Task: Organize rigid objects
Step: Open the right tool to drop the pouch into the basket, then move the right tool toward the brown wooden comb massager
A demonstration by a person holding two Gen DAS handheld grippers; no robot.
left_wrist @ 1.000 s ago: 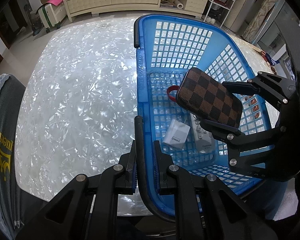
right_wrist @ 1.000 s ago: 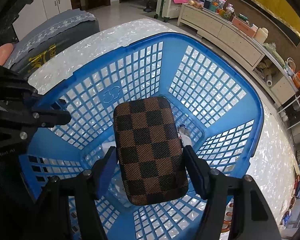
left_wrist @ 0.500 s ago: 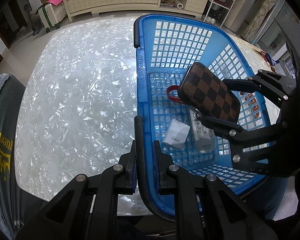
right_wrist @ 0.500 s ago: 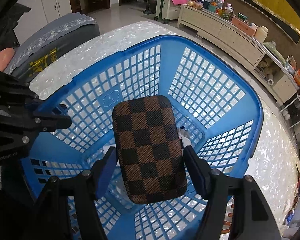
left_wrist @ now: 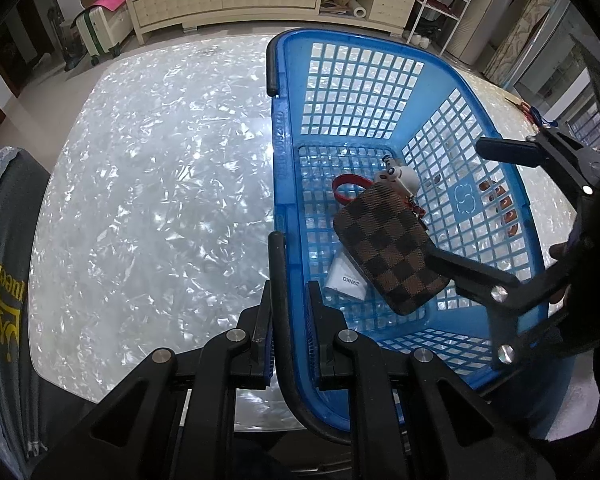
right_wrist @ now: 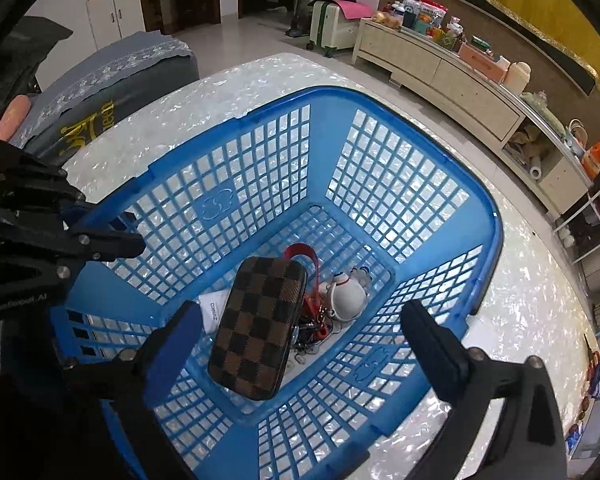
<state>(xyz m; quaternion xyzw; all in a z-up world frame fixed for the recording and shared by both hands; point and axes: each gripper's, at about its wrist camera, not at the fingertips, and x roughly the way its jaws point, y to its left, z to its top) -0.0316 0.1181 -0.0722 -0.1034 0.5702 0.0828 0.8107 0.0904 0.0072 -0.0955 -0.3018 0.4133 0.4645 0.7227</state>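
Beneath the right gripper [right_wrist: 300, 340], jaws just sprung wide and empty: checkered case [right_wrist: 258, 328] on the blue basket [right_wrist: 380, 184] floor, half hiding a white box [right_wrist: 212, 308]. Left gripper [left_wrist: 288, 312] clamps the basket's rim.

Below the right gripper [right_wrist: 300, 334], a case [right_wrist: 258, 330] lies in the basket [right_wrist: 380, 184], over a box [right_wrist: 213, 309], left of a keychain figure [right_wrist: 350, 293].
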